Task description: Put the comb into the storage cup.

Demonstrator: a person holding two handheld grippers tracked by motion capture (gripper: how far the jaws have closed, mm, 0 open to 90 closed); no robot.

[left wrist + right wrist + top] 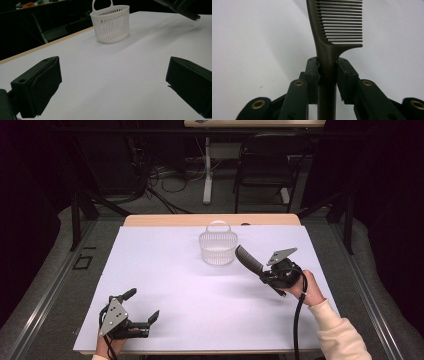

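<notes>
While the right claw (264,276) is clamped on the handle of a dark comb (248,259), the comb runs straight out of the claw's mouth as an extension of its own line, with the handle's tail poking out behind the jaws. In the right gripper view the two pads press the handle (327,72) from either side, just below where the toothed part (342,22) begins, and the teeth fan out to one side of the spine. Seen from the high view, the comb's long axis slants up and away from the claw toward the white basket (218,247), its toothed end leading and held above the table (165,270), not resting on it.

Ahead of the comb's tip, just beyond and a little to the side, stands the basket, upright with its handle loop up and its mouth open to the top. That is the relation the next move likely turns on: the tip already points near the basket's rim, so it would probably need lifting over the wall and tilting tip-down.

Farther out, the left claw (142,306) sits near the table's near edge, jaws spread wide with nothing between them, well apart from both basket (111,23) and comb. The right hand (305,287) is plainly the nearer one.
</notes>
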